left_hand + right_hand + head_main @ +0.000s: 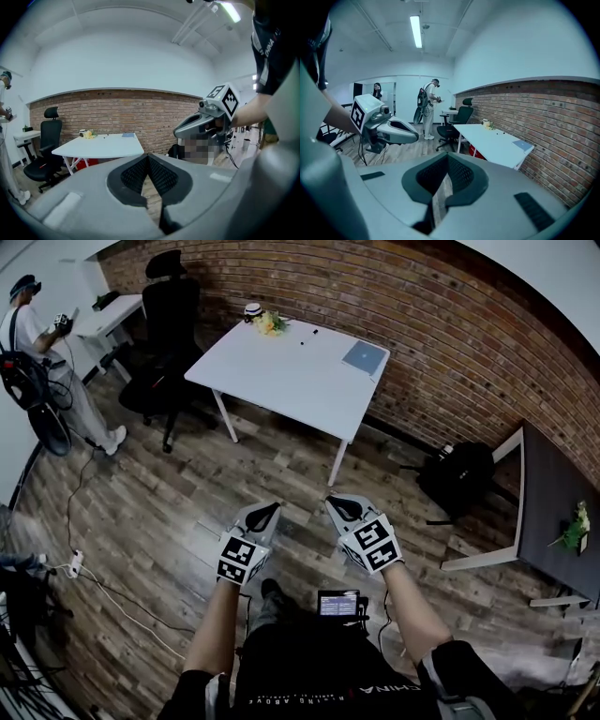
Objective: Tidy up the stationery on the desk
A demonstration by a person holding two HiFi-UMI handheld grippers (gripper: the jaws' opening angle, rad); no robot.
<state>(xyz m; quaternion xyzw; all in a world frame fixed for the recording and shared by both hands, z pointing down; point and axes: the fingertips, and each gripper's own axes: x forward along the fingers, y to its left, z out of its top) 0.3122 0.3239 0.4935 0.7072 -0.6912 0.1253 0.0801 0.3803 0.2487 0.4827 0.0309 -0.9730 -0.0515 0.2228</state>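
The white desk (281, 371) stands by the brick wall, some way ahead of me. On it lie a blue notebook (365, 356), a yellow flower bunch (269, 323), a small white cup (252, 310) and a few small dark items (306, 337). My left gripper (263, 514) and right gripper (341, 506) are held side by side over the wooden floor, far short of the desk, both shut and empty. The left gripper view shows its closed tips (148, 155), the desk (101, 146) and the right gripper (201, 124). Closed tips (447, 155) fill the right gripper view, with the desk (492, 143) beyond.
A black office chair (169, 310) stands left of the desk. A person (37, 343) stands at far left by another desk. A black backpack (459, 474) lies near the wall, beside a dark table (553, 512). Cables and a power strip (75, 563) lie on the floor.
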